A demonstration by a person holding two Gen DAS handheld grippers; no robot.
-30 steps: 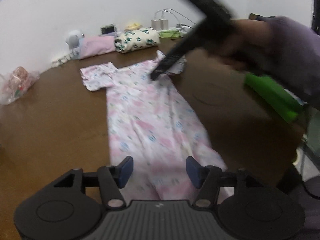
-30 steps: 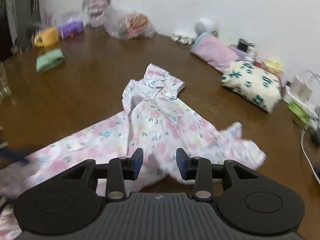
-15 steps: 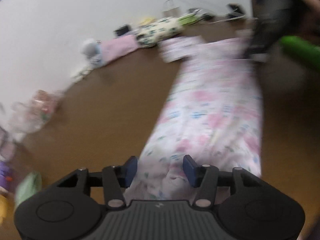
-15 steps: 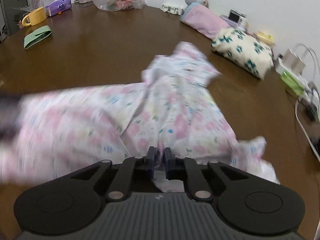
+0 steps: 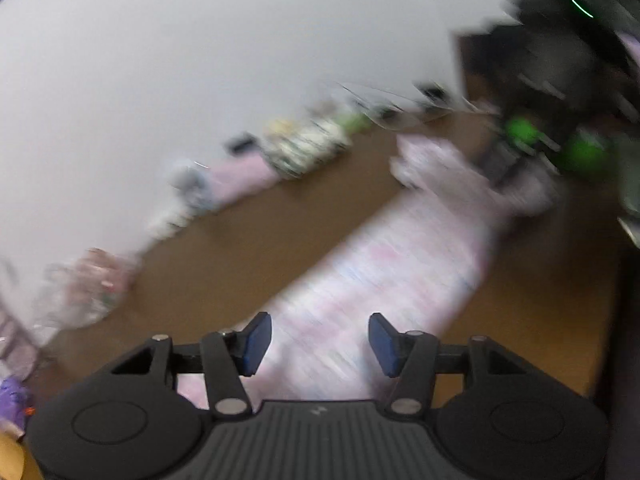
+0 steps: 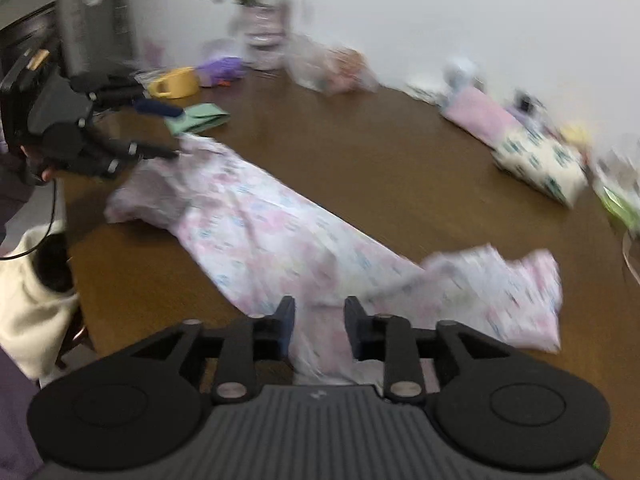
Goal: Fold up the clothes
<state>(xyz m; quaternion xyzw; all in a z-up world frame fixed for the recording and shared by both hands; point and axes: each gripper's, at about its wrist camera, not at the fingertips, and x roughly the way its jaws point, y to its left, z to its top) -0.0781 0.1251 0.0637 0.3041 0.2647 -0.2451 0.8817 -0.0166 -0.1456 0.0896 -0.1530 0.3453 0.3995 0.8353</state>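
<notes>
Garment (image 6: pixel 272 220) stretched across table (image 6: pixel 380 168), both grippers' jaws spread, gripping nothing.

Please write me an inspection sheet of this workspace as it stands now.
Surface: brown wooden table.
Job's things: floral garment lying stretched out lengthwise, far end rumpled.
Clutter: yellow mug, green folded cloth, pink folded cloth, patterned bundle, plastic bag, flower vase.
Grippers: left gripper and right gripper both have jaws open over the garment.
Cables: thin cable at the table's right edge, blurred.
Surroundings: white wall.
</notes>
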